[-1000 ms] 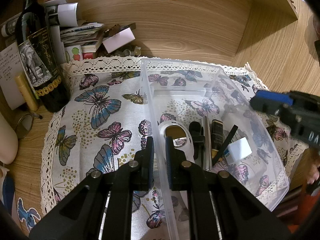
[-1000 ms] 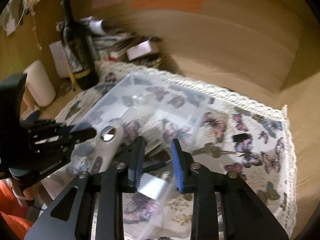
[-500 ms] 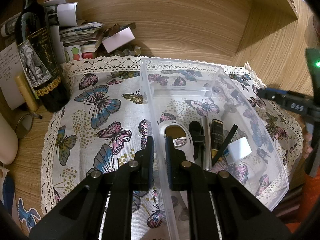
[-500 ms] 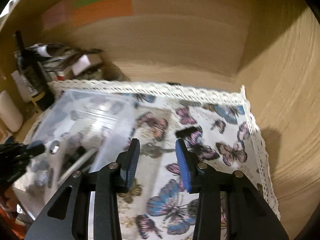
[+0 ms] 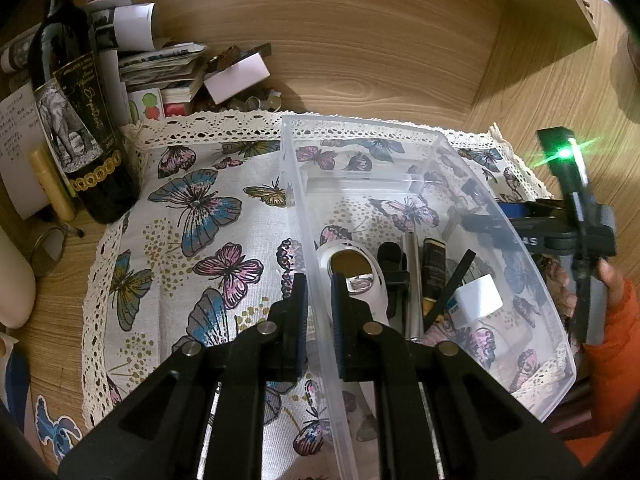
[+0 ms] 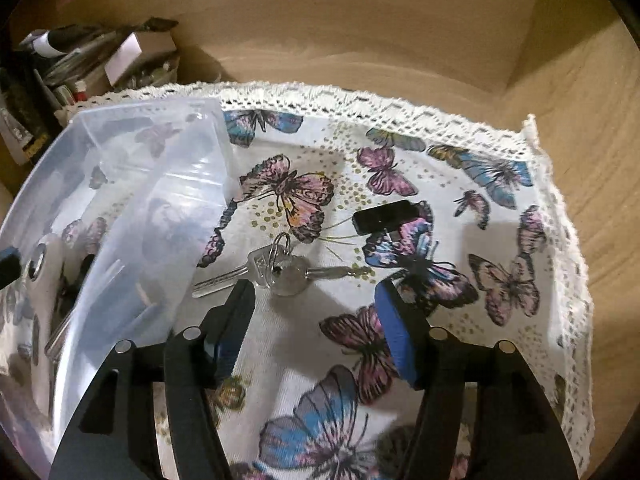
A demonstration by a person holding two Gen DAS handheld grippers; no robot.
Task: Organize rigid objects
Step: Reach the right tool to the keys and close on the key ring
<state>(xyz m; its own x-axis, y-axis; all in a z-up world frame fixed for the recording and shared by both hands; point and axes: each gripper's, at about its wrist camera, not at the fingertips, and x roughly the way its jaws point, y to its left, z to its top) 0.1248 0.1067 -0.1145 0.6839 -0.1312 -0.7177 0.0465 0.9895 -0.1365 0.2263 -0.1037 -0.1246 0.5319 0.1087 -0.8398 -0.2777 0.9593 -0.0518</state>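
Note:
A clear plastic bin sits on a butterfly cloth. It holds a white opener, a black clip, a metal pen, a dark tube and a white cube. My left gripper is shut on the bin's left wall. My right gripper is open, just above the cloth beside the bin. A bunch of keys lies right in front of its fingertips. A small black block lies farther back.
A dark wine bottle, stacked papers and a small box crowd the back left corner. Wooden walls close off the back and right. The cloth's lace edge runs near the right wall.
My right gripper swung right, from over the bin to over the cloth by the keys, and its jaws opened wider. My left gripper kept its hold on the bin wall.

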